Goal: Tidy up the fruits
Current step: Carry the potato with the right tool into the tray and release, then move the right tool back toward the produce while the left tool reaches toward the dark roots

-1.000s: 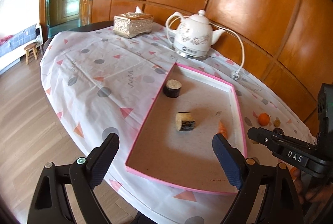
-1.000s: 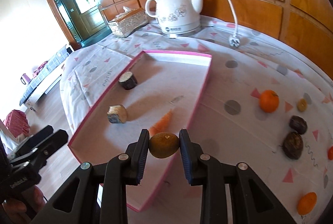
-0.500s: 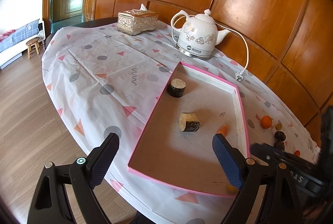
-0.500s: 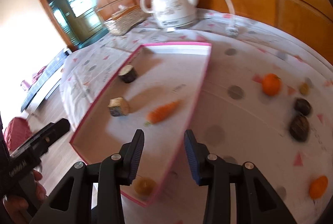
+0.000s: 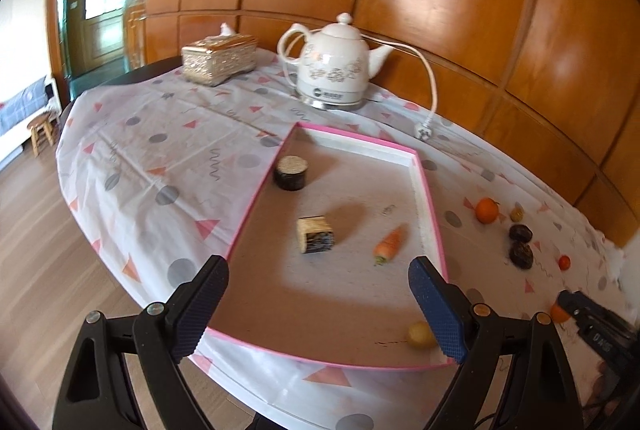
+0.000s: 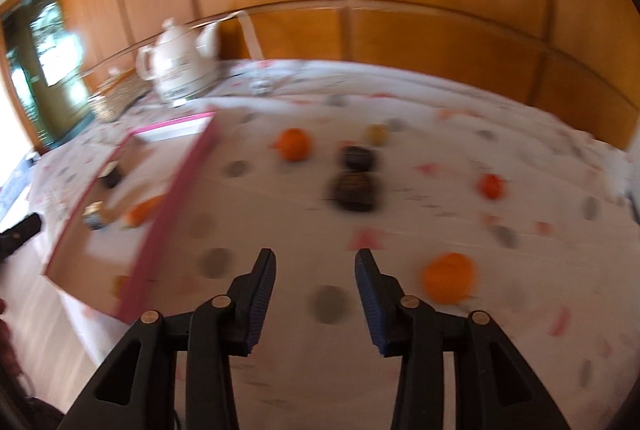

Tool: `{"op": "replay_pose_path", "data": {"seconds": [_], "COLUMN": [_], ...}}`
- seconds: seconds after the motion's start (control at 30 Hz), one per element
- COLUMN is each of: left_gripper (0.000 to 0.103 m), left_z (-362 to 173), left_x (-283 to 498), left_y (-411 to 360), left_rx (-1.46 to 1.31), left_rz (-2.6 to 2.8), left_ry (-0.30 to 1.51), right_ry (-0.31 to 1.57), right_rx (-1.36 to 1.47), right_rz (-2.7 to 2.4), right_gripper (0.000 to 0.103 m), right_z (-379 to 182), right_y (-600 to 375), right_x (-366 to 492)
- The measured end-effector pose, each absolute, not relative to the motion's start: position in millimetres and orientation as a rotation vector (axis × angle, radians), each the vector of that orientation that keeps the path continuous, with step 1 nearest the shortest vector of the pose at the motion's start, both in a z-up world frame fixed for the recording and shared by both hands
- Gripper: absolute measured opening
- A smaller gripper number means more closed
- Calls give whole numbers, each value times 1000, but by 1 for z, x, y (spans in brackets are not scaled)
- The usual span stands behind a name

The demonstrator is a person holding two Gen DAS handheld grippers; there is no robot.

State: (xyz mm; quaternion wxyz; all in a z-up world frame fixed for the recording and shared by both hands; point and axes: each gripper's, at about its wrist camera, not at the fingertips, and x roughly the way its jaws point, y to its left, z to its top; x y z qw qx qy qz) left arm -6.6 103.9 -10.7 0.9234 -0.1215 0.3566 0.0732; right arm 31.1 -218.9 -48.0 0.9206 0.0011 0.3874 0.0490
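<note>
A pink-rimmed tray (image 5: 434, 222) holds a dark round piece (image 5: 291, 172), a tan block (image 5: 315, 235), a carrot (image 5: 389, 243) and a yellow-green fruit (image 5: 420, 335) in its near right corner. My left gripper (image 5: 318, 310) hangs open over the tray's near edge, holding nothing. My right gripper (image 6: 316, 290) is over bare tablecloth right of the tray (image 6: 176, 198); its jaws are opening with nothing between them. An orange fruit (image 6: 449, 277) lies just right of it. Farther off lie another orange (image 6: 294, 144), two dark fruits (image 6: 354, 188), a small red fruit (image 6: 492, 186) and a small yellowish one (image 6: 378, 133).
A white kettle (image 5: 334, 68) with its cord and plug (image 5: 424, 128) stands behind the tray, and a gold tissue box (image 5: 219, 59) sits at the back left. The table's edge drops to a wooden floor on the left. The right wrist view is motion-blurred.
My right gripper let go of the yellow-green fruit, which now lies in the tray's near corner, and swung right over the tablecloth, its jaws widening. The left gripper shifted slightly.
</note>
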Motion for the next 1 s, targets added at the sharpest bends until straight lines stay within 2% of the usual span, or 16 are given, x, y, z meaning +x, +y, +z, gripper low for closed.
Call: {"op": "replay_pose_path", "data": {"seconds": [0.07, 0.57, 1.0], "left_gripper": [92, 92, 91], "left_z": [-9, -4, -6], "left_x": [-5, 10, 35], "left_y": [97, 43, -4], "left_rx": [-229, -109, -63], "left_rz": [133, -14, -148], "left_ry": [733, 770, 854], "right_ry": [771, 782, 791], "right_rx": [6, 136, 166], "right_rz": [20, -388, -436], "right_gripper": [50, 50, 50], "right_z": [-47, -70, -83], "right_y": [-242, -360, -381], "right_x": [24, -10, -18]}}
